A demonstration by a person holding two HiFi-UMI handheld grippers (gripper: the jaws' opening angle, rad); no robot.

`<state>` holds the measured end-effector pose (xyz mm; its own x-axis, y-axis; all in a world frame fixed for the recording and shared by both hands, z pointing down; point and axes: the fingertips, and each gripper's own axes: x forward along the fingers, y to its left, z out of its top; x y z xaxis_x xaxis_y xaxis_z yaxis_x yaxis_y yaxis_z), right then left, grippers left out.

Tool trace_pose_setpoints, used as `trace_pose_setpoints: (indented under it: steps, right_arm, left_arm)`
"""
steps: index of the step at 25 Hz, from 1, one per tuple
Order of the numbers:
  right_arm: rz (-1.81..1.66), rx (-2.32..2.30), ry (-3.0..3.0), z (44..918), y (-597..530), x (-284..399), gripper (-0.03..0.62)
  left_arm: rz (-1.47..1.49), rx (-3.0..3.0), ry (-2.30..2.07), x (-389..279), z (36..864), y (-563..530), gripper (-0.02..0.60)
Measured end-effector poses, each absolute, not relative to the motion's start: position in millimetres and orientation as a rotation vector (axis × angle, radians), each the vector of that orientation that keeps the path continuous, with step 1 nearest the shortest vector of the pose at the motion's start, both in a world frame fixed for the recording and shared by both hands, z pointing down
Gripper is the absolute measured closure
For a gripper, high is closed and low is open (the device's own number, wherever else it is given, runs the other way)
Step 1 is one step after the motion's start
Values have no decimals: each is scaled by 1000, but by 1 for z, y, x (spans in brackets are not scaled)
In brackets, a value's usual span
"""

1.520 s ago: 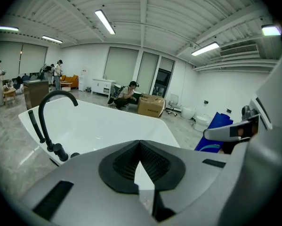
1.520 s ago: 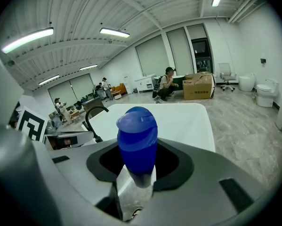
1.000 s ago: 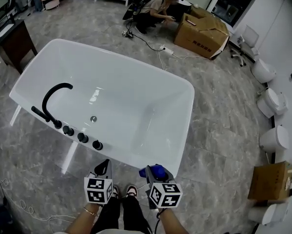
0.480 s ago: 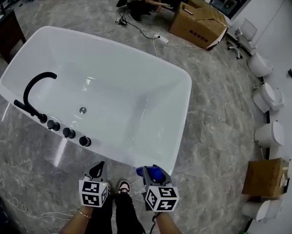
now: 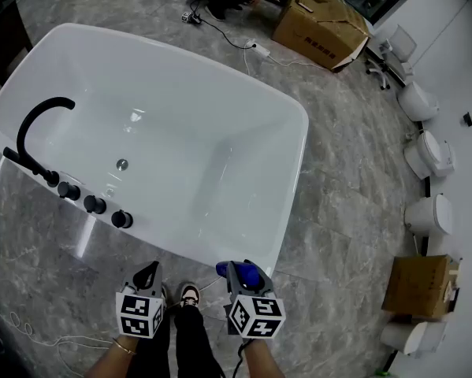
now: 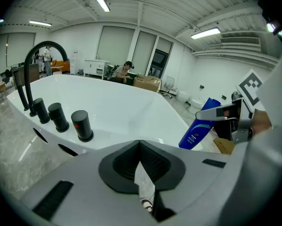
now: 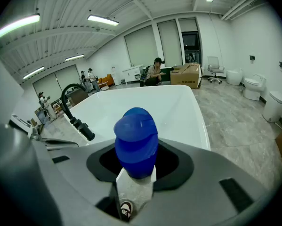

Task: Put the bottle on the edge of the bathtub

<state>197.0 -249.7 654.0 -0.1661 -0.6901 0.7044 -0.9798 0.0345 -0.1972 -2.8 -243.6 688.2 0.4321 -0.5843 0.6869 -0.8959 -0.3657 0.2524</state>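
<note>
The white bathtub (image 5: 292, 181) fills the middle of the head view. Just short of its near rim, my right gripper (image 5: 234, 272) is shut on a blue bottle (image 5: 249, 275). In the right gripper view the bottle's rounded blue cap (image 7: 136, 135) sticks up between the jaws, with the tub rim (image 7: 203, 121) beyond it. From the left gripper view the bottle (image 6: 199, 125) is tilted and hangs beside the tub's near right corner. My left gripper (image 5: 148, 274) hangs left of the right one, shut, with nothing in it and its pads (image 6: 150, 159) meeting.
A black arched faucet (image 5: 35, 126) and three black knobs (image 5: 94, 205) sit on the tub's left rim. Cardboard boxes (image 5: 322, 22) and a crouching person are at the back, toilets (image 5: 429, 154) along the right wall, another box (image 5: 418, 286) at right. My shoes (image 5: 188, 294) are below.
The head view has shifted, so the tub now sits further left and higher in it. Both grippers lie a little lower and left in the picture. The right one still holds the bottle.
</note>
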Motion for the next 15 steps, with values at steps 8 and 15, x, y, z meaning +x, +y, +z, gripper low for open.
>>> trace_pose_setpoints:
  steps: [8, 15]
  right_arm:
    - [888, 1705, -1902, 659, -263, 203, 427]
    - [869, 1714, -1897, 665, -267, 208, 427]
  left_arm:
    - [666, 2059, -1251, -7, 698, -239, 571]
    - [654, 2048, -1264, -9, 702, -238, 571]
